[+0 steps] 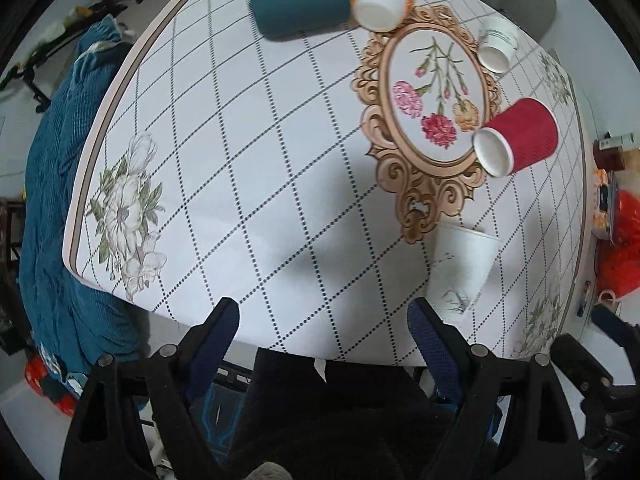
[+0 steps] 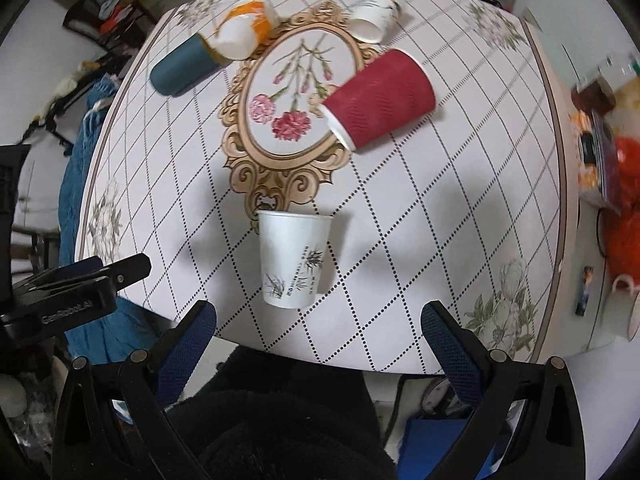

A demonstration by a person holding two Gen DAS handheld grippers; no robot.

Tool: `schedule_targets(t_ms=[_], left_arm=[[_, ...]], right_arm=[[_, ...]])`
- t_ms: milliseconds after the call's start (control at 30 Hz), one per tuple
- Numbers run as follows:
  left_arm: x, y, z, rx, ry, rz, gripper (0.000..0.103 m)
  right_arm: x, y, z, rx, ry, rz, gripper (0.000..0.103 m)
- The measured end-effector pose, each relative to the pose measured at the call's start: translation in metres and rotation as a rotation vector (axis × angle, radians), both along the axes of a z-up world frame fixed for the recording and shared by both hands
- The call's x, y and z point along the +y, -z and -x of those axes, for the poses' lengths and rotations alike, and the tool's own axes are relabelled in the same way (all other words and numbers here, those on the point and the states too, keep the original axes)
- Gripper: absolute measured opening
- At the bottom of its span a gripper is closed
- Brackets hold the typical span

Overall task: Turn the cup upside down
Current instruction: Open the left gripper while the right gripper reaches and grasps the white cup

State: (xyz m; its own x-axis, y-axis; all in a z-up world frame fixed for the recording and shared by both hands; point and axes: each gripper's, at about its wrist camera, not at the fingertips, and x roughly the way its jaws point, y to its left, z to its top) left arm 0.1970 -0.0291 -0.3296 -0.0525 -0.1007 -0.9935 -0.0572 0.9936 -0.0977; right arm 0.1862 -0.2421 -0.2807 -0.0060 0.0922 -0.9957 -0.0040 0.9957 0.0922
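Looks like the approach step: both tools, left (image 1: 324,312) and right (image 2: 318,316), hover wide open and empty. White cup (image 2: 294,258) stands on the tabletop (image 2: 420,240) just ahead of the right one, which needs to close in and grip its sides.

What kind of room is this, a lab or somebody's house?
Most likely a lived-in home. A floral tablecloth covers the table, paper cups lie about on it, and a chair draped in blue fabric stands beside it, with household clutter around.
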Motion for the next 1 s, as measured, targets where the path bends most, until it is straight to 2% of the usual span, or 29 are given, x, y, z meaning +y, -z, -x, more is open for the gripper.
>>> schedule_targets(t_ms=[233, 333, 433, 500, 600, 767, 1000], left_arm=[[0.023, 0.016, 0.004, 0.010, -0.057, 0.015, 0.086], [0.030, 0.022, 0.004, 0.012, -0.070, 0.014, 0.086], [0.038, 0.028, 0.003, 0.010, -0.082, 0.007, 0.086], [0.042, 0.031, 0.003, 0.008, -0.089, 0.004, 0.086], [0.048, 0.036, 0.003, 0.005, -0.105, -0.004, 0.086], [0.050, 0.048, 0.002, 0.012, -0.111, -0.012, 0.086], [0.047, 0.068, 0.003, 0.033, -0.111, -0.026, 0.086]], right_arm=[[0.032, -0.010, -0.013, -0.005, -0.211, 0.108, 0.103], [0.049, -0.013, -0.019, -0.016, -0.342, 0.174, 0.103], [0.071, -0.016, -0.019, -0.056, -0.537, 0.263, 0.103], [0.088, -0.014, -0.014, -0.097, -0.733, 0.332, 0.103], [0.112, -0.002, 0.007, -0.202, -1.113, 0.486, 0.103], [0.122, 0.038, 0.047, -0.307, -1.708, 0.720, 0.103], [0.089, 0.091, 0.103, -0.297, -2.495, 0.882, 0.103]])
